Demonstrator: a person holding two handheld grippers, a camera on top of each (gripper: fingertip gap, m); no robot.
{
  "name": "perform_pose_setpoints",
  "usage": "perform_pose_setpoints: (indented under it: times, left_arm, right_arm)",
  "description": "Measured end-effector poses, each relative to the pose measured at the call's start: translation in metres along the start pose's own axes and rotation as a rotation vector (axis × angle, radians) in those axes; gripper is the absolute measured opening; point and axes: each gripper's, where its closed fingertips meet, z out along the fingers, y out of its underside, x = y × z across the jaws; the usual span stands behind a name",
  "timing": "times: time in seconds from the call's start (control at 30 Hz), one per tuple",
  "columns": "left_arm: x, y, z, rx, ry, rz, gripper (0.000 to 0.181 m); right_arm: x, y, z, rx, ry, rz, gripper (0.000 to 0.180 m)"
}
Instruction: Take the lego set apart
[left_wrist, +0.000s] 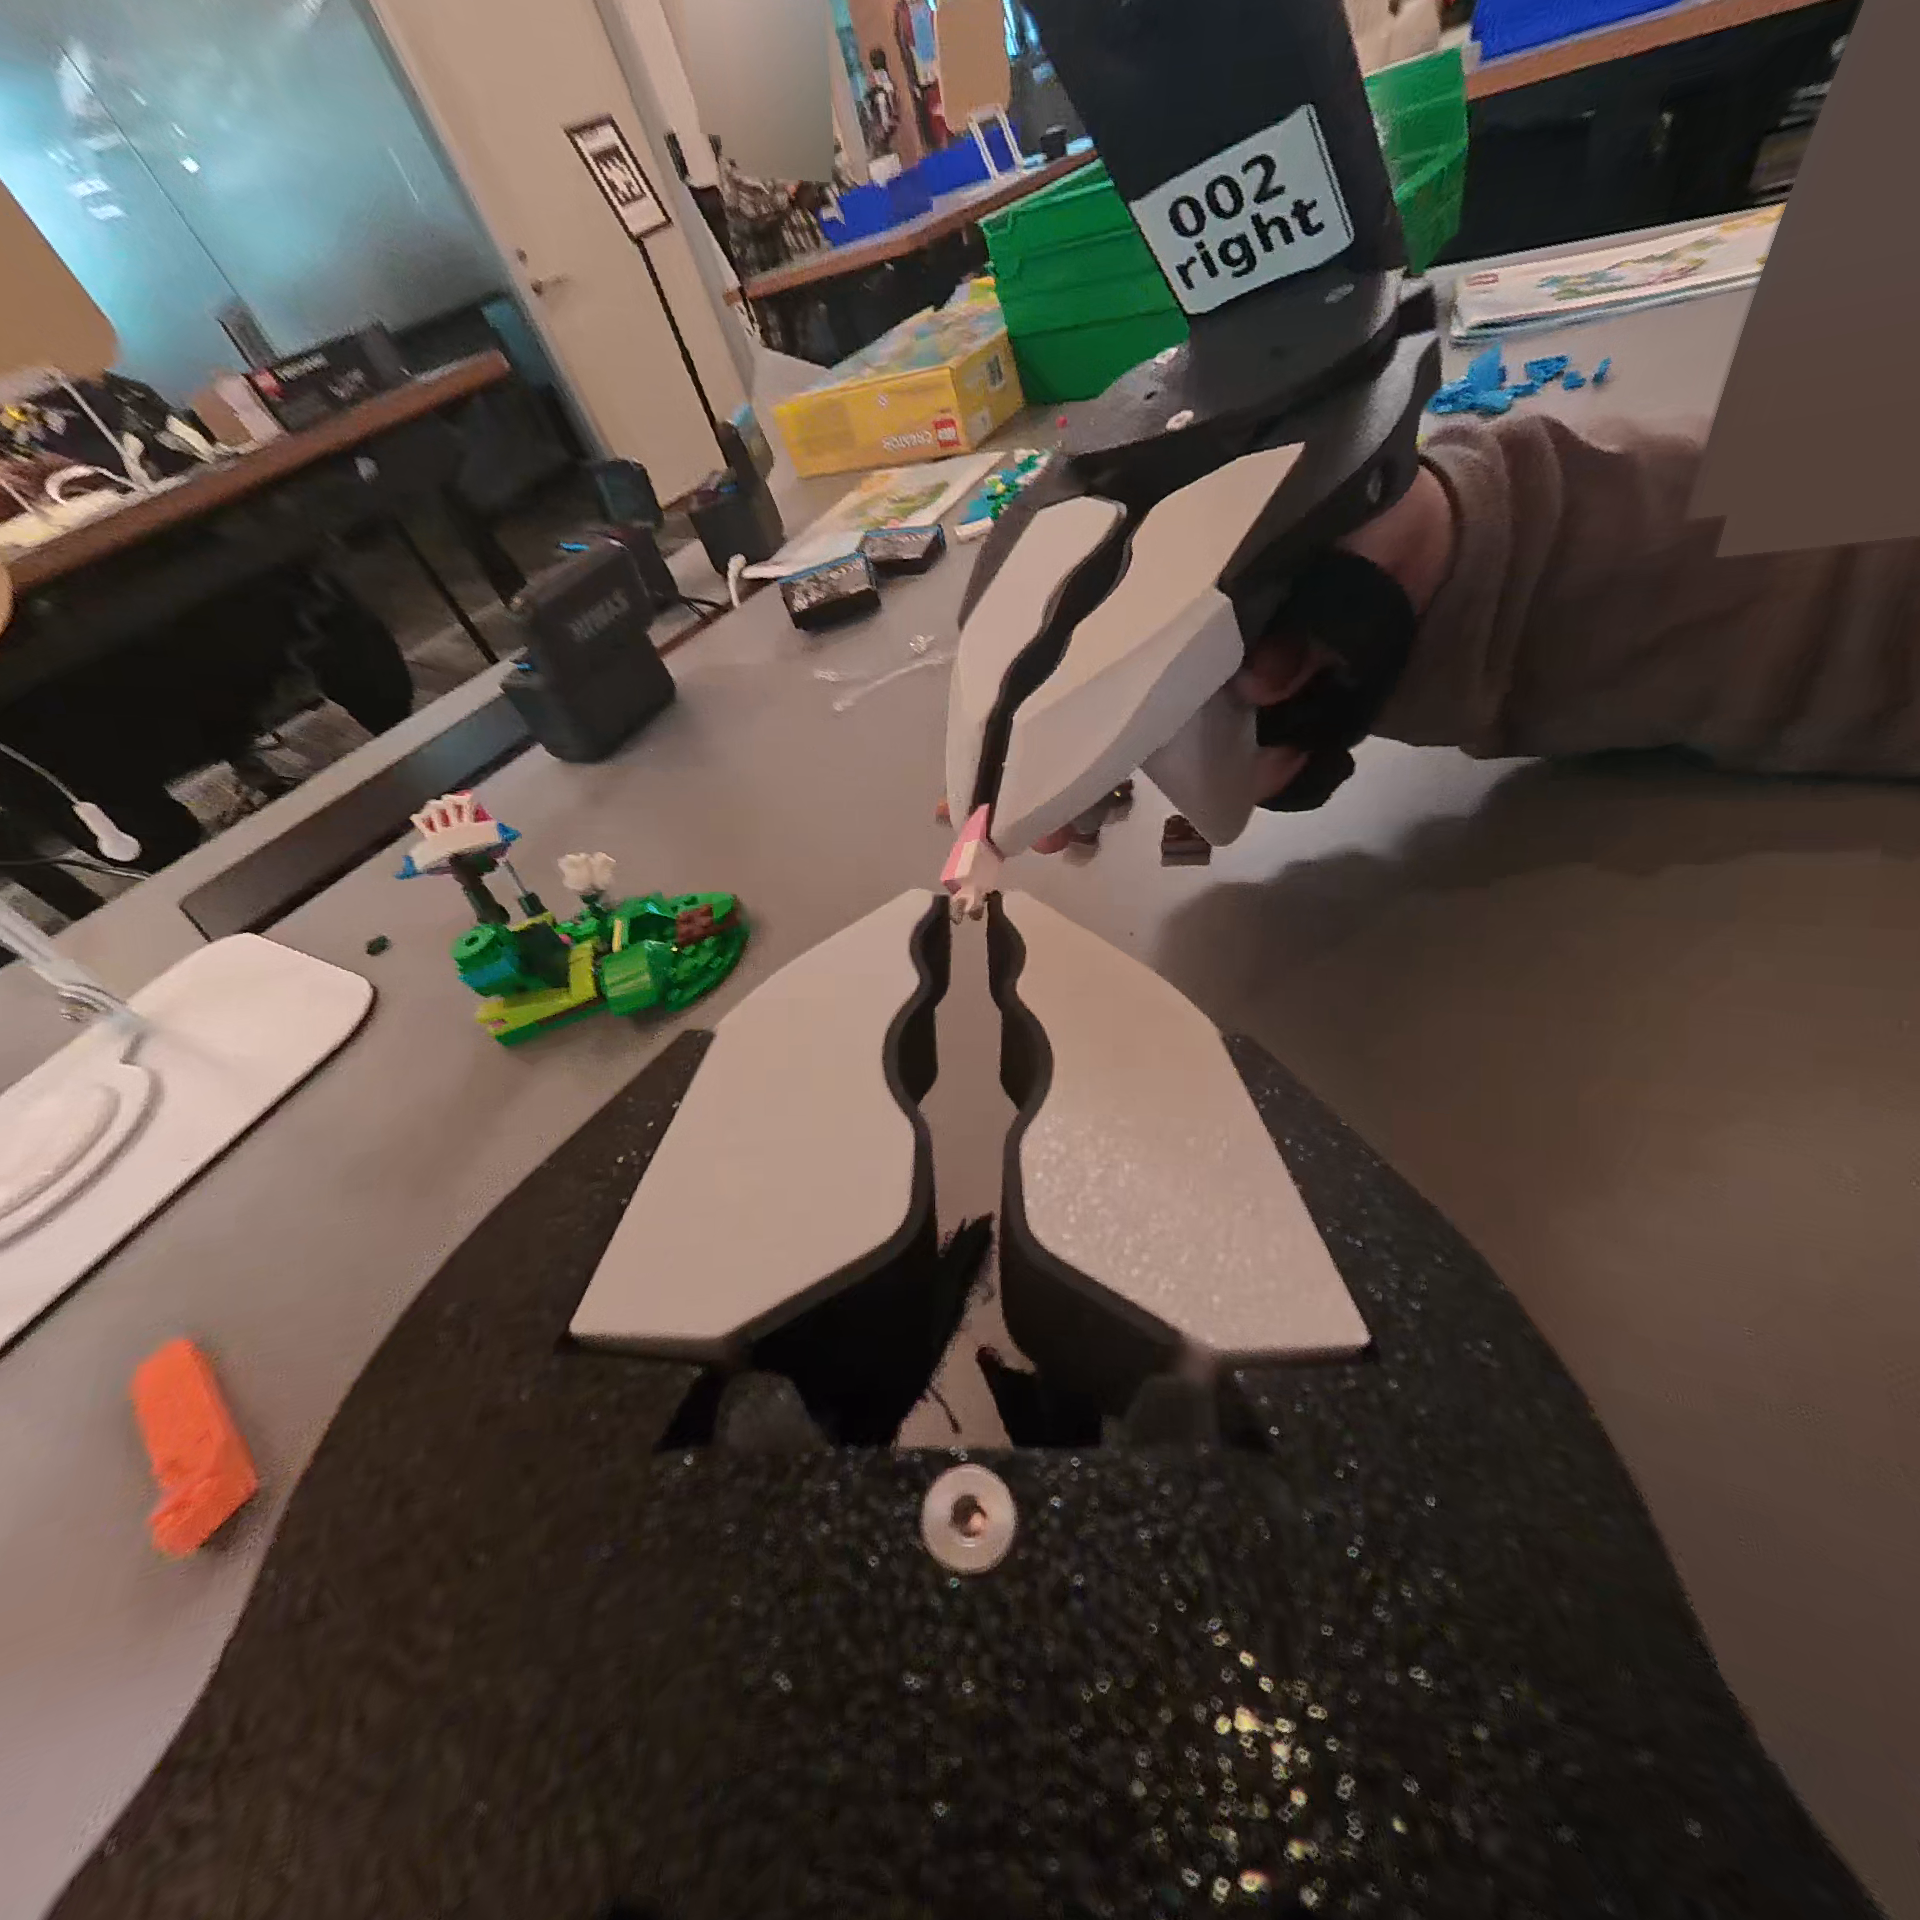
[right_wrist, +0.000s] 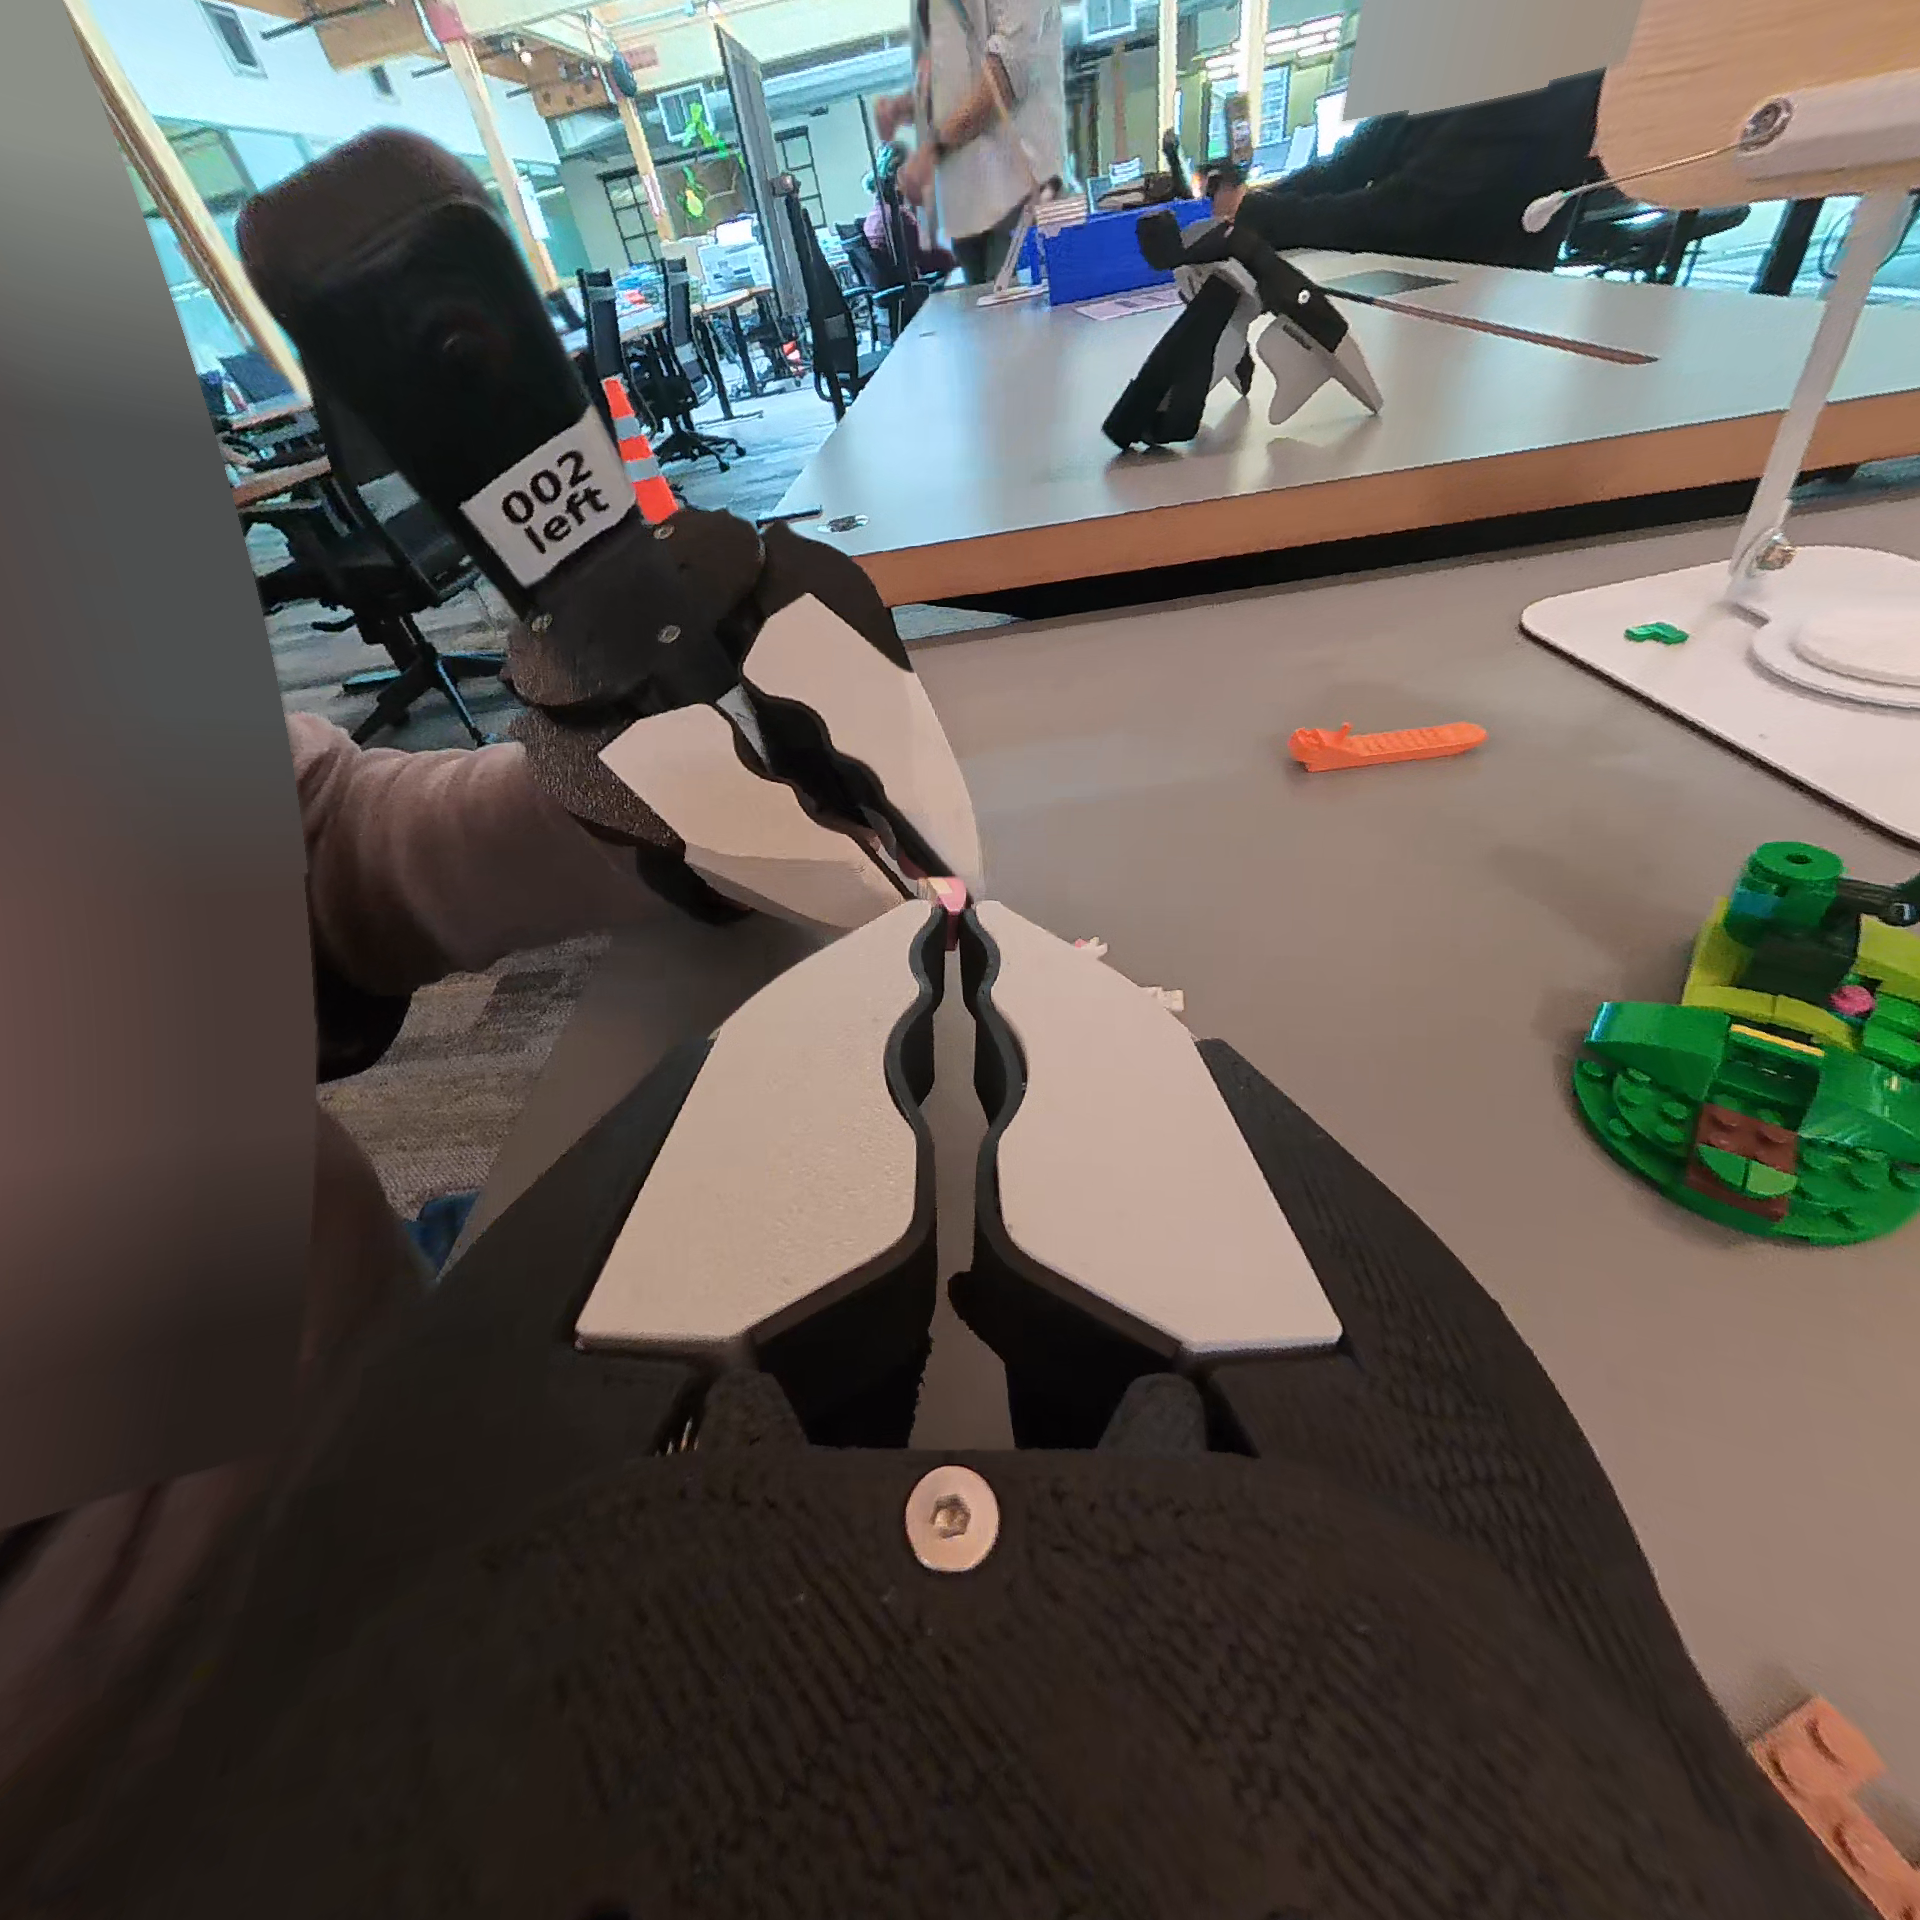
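Observation:
The green lego set (left_wrist: 603, 956) stands on the grey table (left_wrist: 1455, 1143), left of both grippers; it has a white flower and a pink-and-white top on a stalk. In the right wrist view the set (right_wrist: 1766, 1091) is at the right edge. My left gripper (left_wrist: 966, 912) and my right gripper (left_wrist: 985, 831) meet tip to tip above the table. Both are shut on one small pink-and-white lego piece (left_wrist: 961, 862), one at each end. In the right wrist view my right gripper (right_wrist: 948, 920) pinches the pink piece (right_wrist: 948, 896), and the left gripper (right_wrist: 940, 878) comes in from the upper left.
An orange brick separator (left_wrist: 192, 1444) (right_wrist: 1382, 743) lies on the table. A white lamp base (left_wrist: 187, 1039) (right_wrist: 1714, 665) sits beyond the set. Small brown pieces (left_wrist: 1184, 836) lie under the right gripper. A tan piece (right_wrist: 1818, 1787) lies near. A yellow box (left_wrist: 894, 405) and green bins (left_wrist: 1081, 301) stand far back.

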Motion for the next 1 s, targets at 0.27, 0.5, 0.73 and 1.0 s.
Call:
perform_pose_setpoints:
  times: [0.27,0.5,0.73,1.0]
  left_arm:
    - [0.012,0.001,-0.004,-0.012,0.124,-0.031,0.002]
    - [0.011,-0.001,-0.002,0.002,0.095,-0.028,0.002]
    - [-0.003,-0.008,-0.008,0.047,-0.025,0.071,0.002]
    - [-0.007,-0.013,-0.009,0.050,-0.107,0.176,0.002]
  right_arm:
    - [-0.007,-0.002,0.000,0.021,-0.046,0.007,0.004]
    - [-0.006,-0.003,-0.002,0.039,-0.072,0.072,0.006]
    - [0.000,-0.006,-0.001,0.075,-0.083,0.212,0.013]
    - [0.001,-0.015,0.002,0.157,-0.139,0.386,0.017]
